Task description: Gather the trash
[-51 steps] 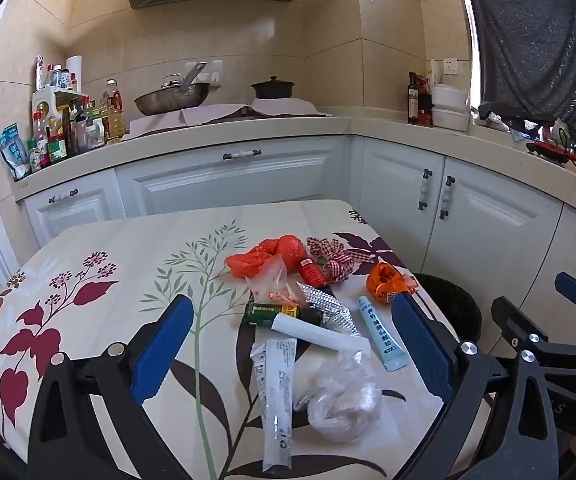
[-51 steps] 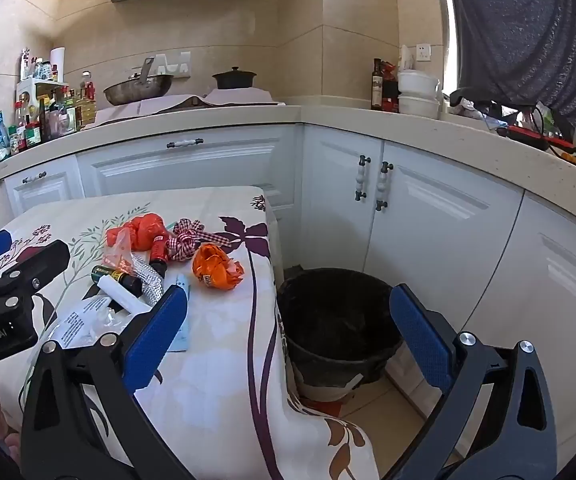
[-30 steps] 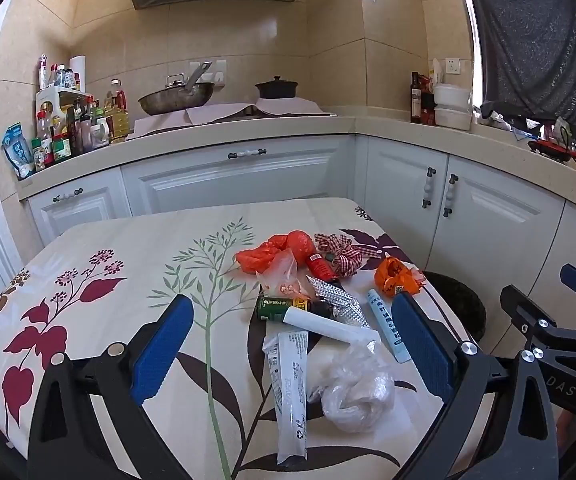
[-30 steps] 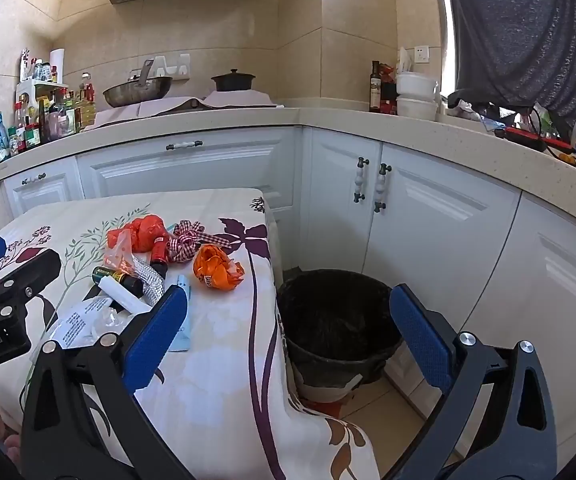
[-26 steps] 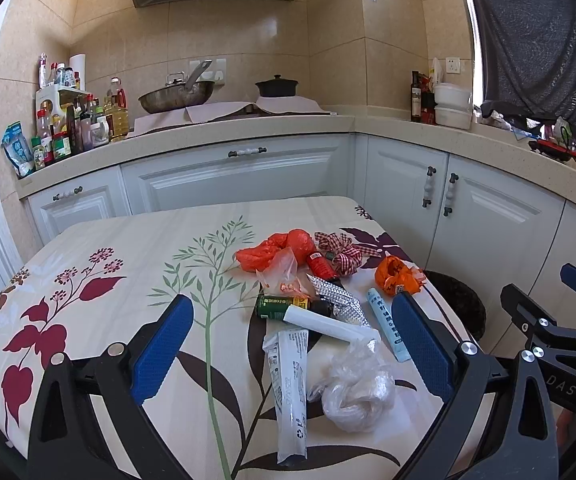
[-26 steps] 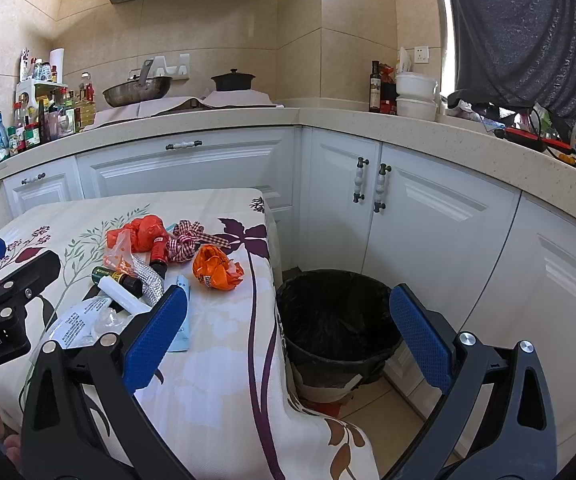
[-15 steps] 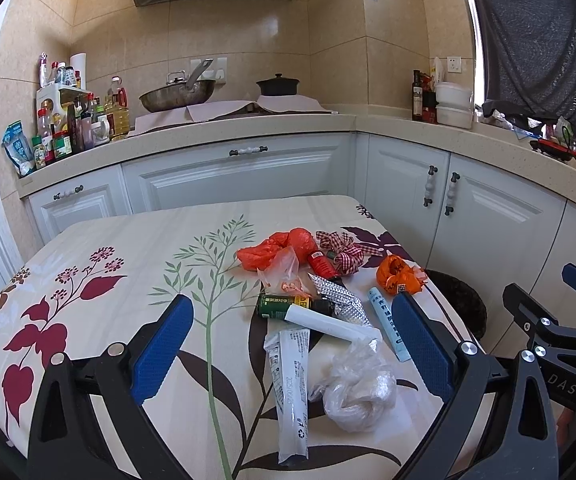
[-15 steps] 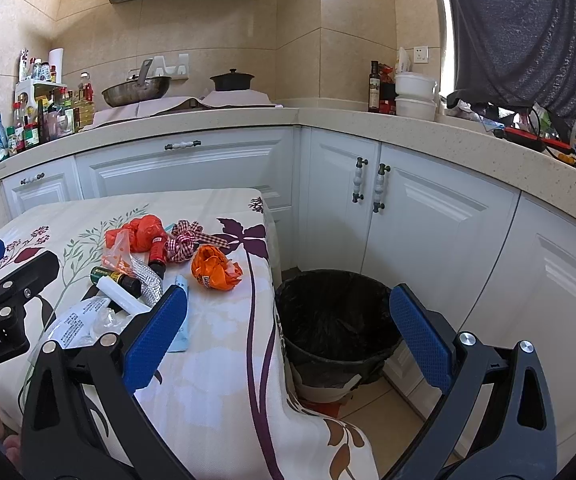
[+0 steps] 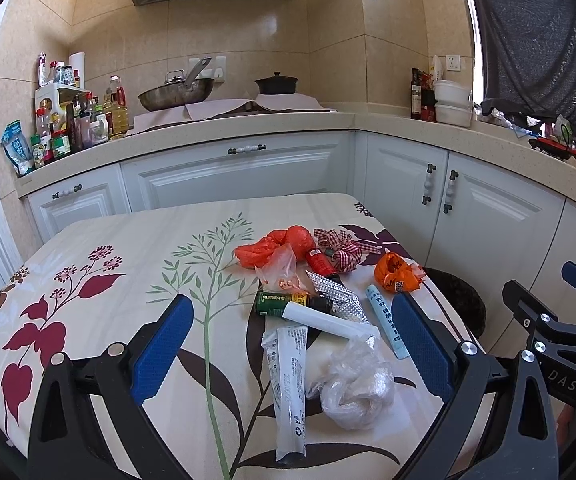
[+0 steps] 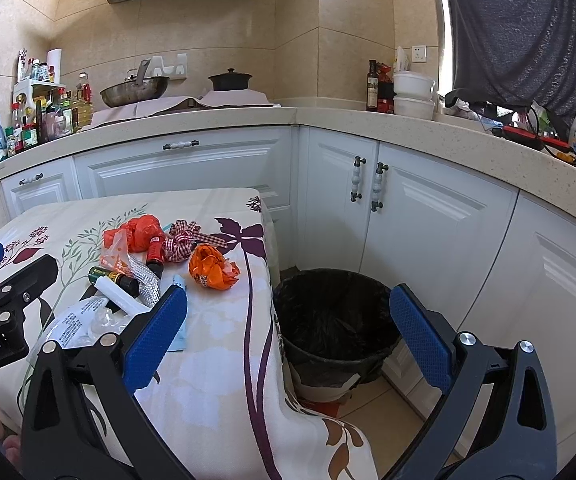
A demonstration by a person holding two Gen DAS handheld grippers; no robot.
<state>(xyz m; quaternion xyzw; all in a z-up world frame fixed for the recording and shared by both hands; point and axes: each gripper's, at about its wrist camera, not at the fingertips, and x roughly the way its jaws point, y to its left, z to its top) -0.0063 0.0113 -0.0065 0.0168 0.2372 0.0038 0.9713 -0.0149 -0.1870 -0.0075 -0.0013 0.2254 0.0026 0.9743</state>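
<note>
Bench [image 9: 136,240]: two orange bags, one red bottle, one green bottle, three tubes, one clear wad [image 9: 356,384]. Left tool [image 9: 292,346] wide open, empty; wad at 5 o'clock. Right tool [image 10: 288,326] likewise, over one bin [image 10: 336,316].

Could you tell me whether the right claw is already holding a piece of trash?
No, the right claw is open and empty, hovering above the bin beside the table.
</note>
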